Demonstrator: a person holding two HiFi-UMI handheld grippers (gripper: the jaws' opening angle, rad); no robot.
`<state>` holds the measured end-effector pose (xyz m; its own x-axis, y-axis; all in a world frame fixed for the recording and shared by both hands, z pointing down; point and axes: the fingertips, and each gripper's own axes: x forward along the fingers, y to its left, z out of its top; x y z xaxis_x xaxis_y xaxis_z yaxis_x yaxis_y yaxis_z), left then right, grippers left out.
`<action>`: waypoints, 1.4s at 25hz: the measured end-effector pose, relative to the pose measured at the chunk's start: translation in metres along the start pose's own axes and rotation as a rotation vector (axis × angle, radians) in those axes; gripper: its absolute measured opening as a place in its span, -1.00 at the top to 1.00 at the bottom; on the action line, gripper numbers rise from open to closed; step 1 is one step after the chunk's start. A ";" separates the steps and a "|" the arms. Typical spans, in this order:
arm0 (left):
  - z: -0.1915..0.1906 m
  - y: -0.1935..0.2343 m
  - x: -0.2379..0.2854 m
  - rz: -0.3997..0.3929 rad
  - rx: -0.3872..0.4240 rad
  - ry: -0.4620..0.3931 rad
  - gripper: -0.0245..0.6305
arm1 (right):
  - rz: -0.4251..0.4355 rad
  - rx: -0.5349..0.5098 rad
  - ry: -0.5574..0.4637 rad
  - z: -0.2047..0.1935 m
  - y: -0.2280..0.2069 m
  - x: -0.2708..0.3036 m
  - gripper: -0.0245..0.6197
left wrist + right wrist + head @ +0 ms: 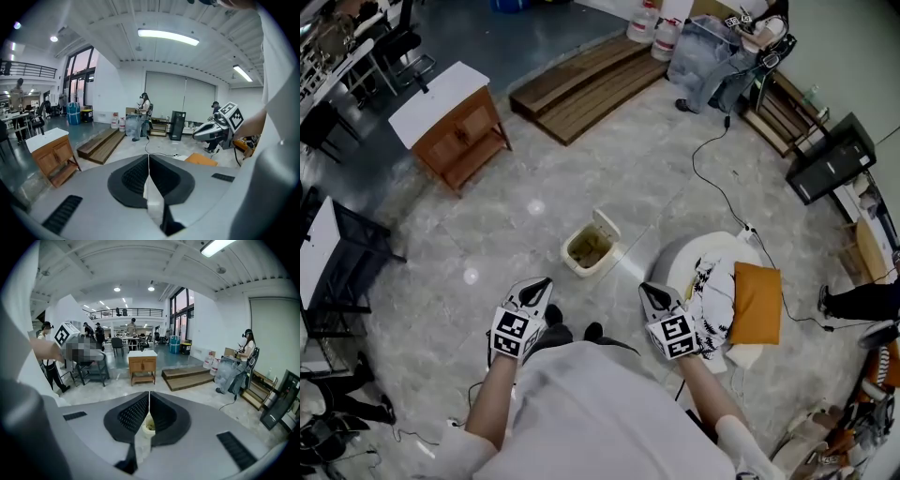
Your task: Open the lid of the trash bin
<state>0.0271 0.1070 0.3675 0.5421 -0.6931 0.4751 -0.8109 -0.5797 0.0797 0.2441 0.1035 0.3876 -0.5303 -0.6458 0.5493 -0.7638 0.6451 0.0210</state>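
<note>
Trash bin (589, 251) stands on the pale stone floor (619, 178), well clear of its edges. It lies just ahead of both claws and between their lines of reach, touching neither.

Left claw (546, 281) is closed with nothing in it. Right claw (645, 289) is likewise closed and empty. Both are held above the floor, in front of the person.

Head view alone shows the whole bin with its lid (606, 224). Right gripper view shows only part of the bin (149, 425), seen through the slot below the meeting tips of that claw (149, 393). Left gripper view does not show the bin; it shows the tips of the left claw (148, 157) pressed together, and the right claw (211, 131) out to the side.

Bin is small, squarish and cream-coloured. Lid is raised and stands up at the far side. Interior is exposed, brownish and soiled.
</note>
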 end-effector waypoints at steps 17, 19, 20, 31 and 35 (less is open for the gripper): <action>0.005 0.027 -0.031 0.003 -0.007 -0.036 0.86 | -0.059 0.008 -0.020 0.022 0.019 0.011 0.83; 0.006 0.032 -0.038 -0.007 0.002 -0.042 0.85 | -0.068 0.009 -0.027 0.027 0.026 0.011 0.83; 0.006 0.035 -0.041 -0.012 0.006 -0.044 0.85 | -0.073 0.010 -0.032 0.029 0.029 0.012 0.83; 0.006 0.060 -0.063 -0.048 0.009 -0.055 0.86 | -0.125 0.077 -0.076 0.045 0.044 0.010 0.83; 0.004 0.064 -0.064 -0.055 0.004 -0.054 0.86 | -0.129 0.069 -0.091 0.052 0.047 0.009 0.83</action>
<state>-0.0590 0.1130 0.3388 0.5966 -0.6824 0.4223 -0.7791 -0.6188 0.1007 0.1842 0.1069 0.3500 -0.4554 -0.7577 0.4675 -0.8493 0.5273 0.0273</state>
